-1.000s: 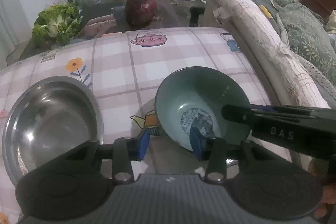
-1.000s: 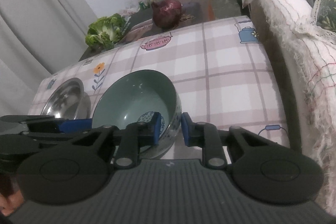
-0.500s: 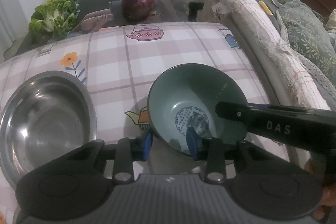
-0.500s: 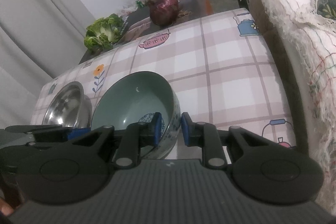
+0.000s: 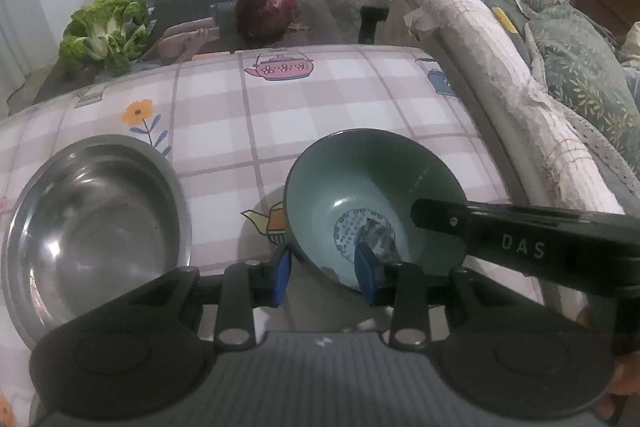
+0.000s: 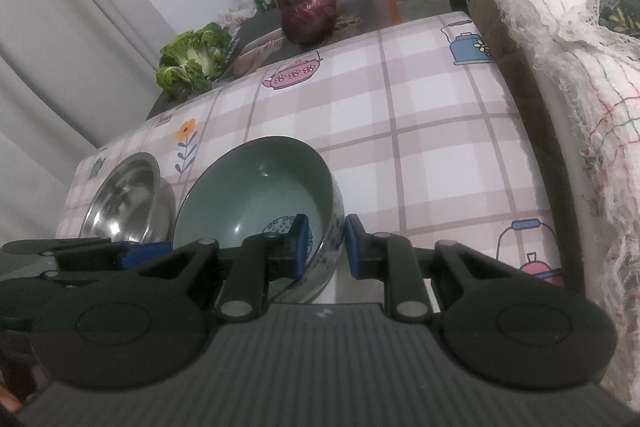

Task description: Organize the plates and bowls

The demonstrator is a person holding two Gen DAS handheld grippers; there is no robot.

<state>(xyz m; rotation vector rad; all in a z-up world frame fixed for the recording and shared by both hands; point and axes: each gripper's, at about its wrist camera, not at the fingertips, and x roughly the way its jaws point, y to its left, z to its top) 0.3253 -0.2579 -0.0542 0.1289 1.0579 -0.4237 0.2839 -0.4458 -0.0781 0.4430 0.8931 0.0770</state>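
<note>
Here, 2 grippers work on 1 green bowl (image 5: 372, 195), which sits on the checked tablecloth (image 5: 320, 107) near the table's front edge, just beside a steel bowl (image 5: 92, 219) on its left. The right gripper (image 6: 323, 247) straddles the green bowl's right wall, 1 blue pad inside and 1 outside, the pads close against the wall though whether they press it I cannot tell; a pinch on the rim is probably chosen because the bowl is too wide to span. The left gripper (image 5: 325, 277) has its jaws spread wide across the near rim, 1 pad outside the left wall and 1 over the inside, gripping nothing, likely there to steady. With the steel bowl wider and right alongside, nesting the green one into it looks like the plan. A cabbage (image 5: 104, 35) lies beyond the table.
</note>
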